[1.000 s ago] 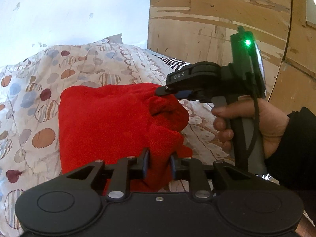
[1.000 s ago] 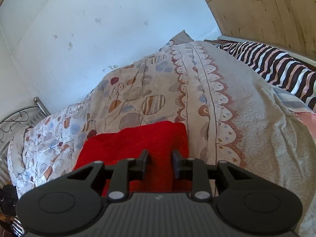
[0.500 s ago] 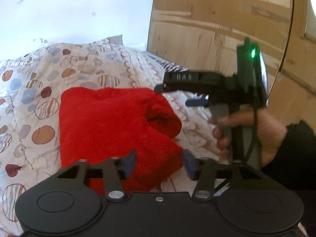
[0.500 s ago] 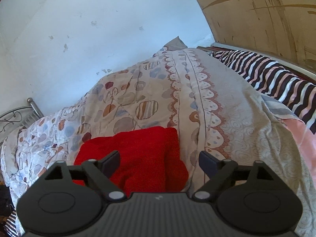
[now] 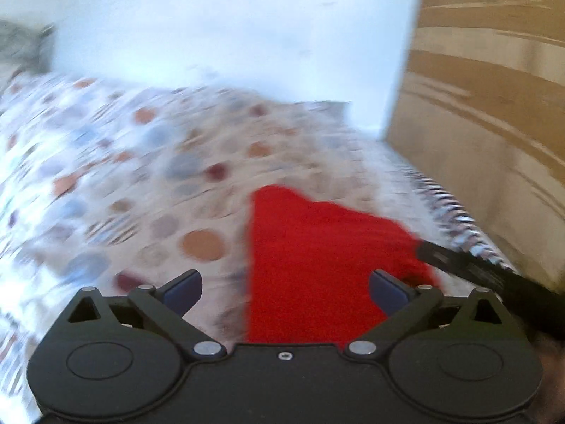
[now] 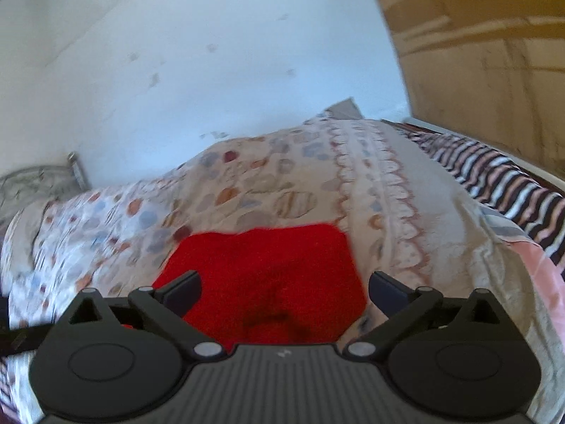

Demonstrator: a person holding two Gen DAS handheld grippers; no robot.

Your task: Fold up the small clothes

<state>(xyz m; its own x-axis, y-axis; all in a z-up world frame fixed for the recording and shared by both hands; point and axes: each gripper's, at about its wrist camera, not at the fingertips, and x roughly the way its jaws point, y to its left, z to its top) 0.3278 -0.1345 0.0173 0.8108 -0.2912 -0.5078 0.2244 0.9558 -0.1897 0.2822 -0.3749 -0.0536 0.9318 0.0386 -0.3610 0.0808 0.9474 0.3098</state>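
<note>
A red fleece garment (image 5: 317, 258) lies folded on a patterned quilt (image 5: 141, 183). My left gripper (image 5: 285, 291) is open and empty, held above the garment's near left part; the view is blurred by motion. My right gripper (image 6: 284, 291) is open and empty above the garment's near edge (image 6: 272, 275). A finger of the right gripper (image 5: 459, 261) shows at the right edge of the left wrist view, just beyond the garment's right side.
The quilt (image 6: 317, 183) covers a bed. A striped pillow or sheet (image 6: 501, 180) lies along the right side by a plywood wall (image 6: 494, 53). A white wall (image 6: 212, 70) is behind. A metal bed frame (image 6: 39, 180) stands at far left.
Both grippers were shut on the red garment one second ago; both have opened wide and let go. The left gripper has swung left and back, so the garment now lies right of centre.
</note>
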